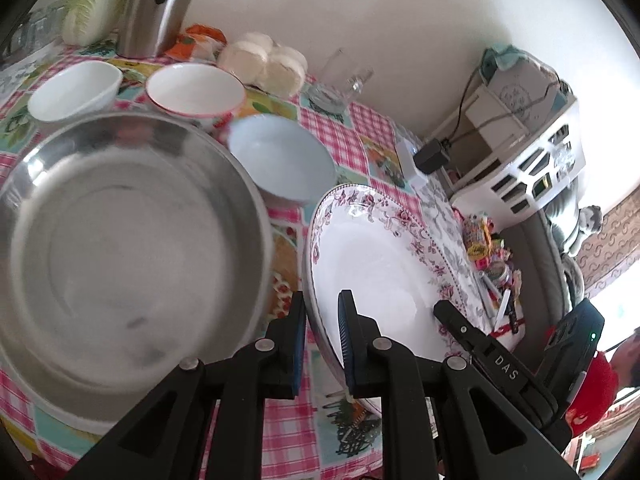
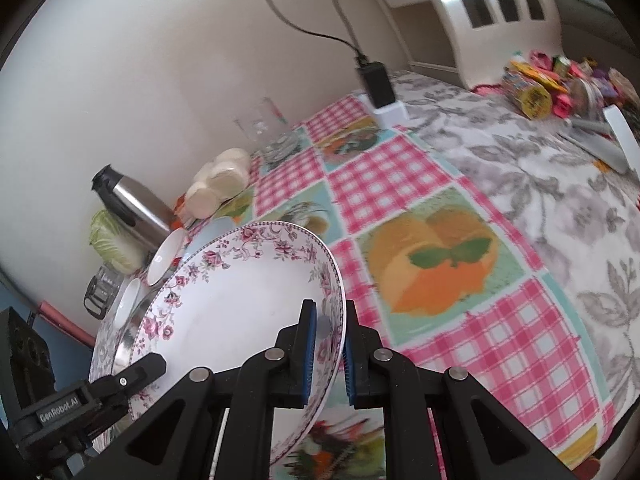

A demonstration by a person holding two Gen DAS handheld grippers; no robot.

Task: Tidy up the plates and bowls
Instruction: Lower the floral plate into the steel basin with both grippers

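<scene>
Left gripper (image 1: 322, 340), nearest the lens in the left wrist view: blue pads close together, clamped on the near rim of the floral plate (image 1: 376, 276); right gripper (image 2: 329, 354) the same on the opposite rim, one pad (image 2: 309, 354) inside the well and the other under the edge; the plate is thus carried two-handed, tilted, clear of the checked tablecloth (image 2: 384, 184); both grips bite only the rim, so judged risk one: glazed ceramic sliding out of the pads if the tilt steepens or the two hands drift apart or twist unevenly; risk two: the steel basin (image 1: 124, 240) sits just beside the plate on its left, and a sideways swing could knock rim against rim; beyond the plate, the pale blue bowl (image 1: 282, 160) lies near its far edge, then the red-rimmed bowl (image 1: 196, 90) and the white bowl (image 1: 74, 88), all low obstacles if the plate is lowered early; farther back, a drinking glass (image 1: 346, 72), the round white buns (image 1: 264, 62), a steel kettle (image 1: 158, 8) and a cabbage (image 1: 94, 2) against the wall; the glass looks the easiest to topple; whether the plate's underside is wet cannot be told.
</scene>
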